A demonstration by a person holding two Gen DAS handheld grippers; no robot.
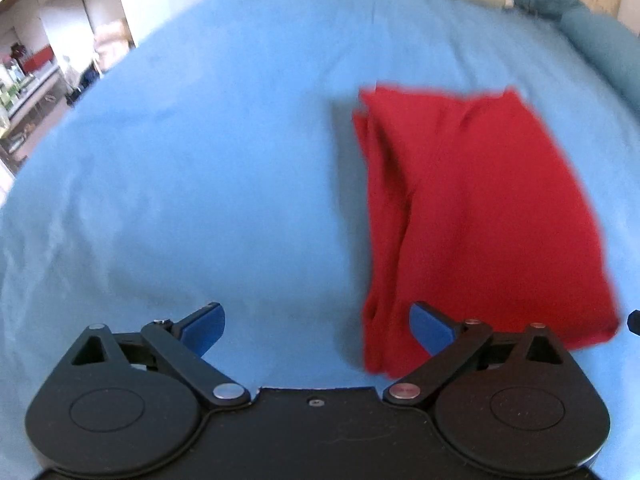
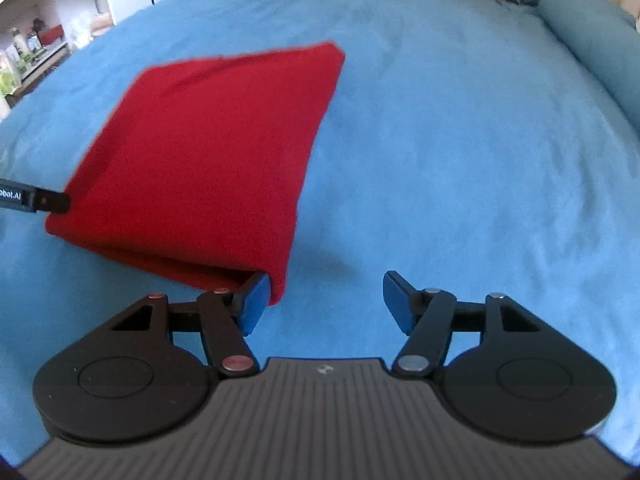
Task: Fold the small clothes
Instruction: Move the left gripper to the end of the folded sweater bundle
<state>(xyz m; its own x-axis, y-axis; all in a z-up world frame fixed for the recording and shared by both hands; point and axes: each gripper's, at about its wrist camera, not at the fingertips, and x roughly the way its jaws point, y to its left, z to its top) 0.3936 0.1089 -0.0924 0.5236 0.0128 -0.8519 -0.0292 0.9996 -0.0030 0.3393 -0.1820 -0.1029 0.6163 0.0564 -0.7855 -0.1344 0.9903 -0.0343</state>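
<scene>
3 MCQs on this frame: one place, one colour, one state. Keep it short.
1. In the left wrist view, the cloth lies:
A. right of the gripper
B. left of it
C. between its fingers

2. The sheet is:
A. green
B. blue
C. white

3. The right gripper is:
A. shut on the cloth
B. shut on nothing
C. open

Key: A, the cloth fills the right half of that view, outside the left gripper. B, blue sheet all around the cloth. C, a wide gap between the fingers with only sheet in it.
</scene>
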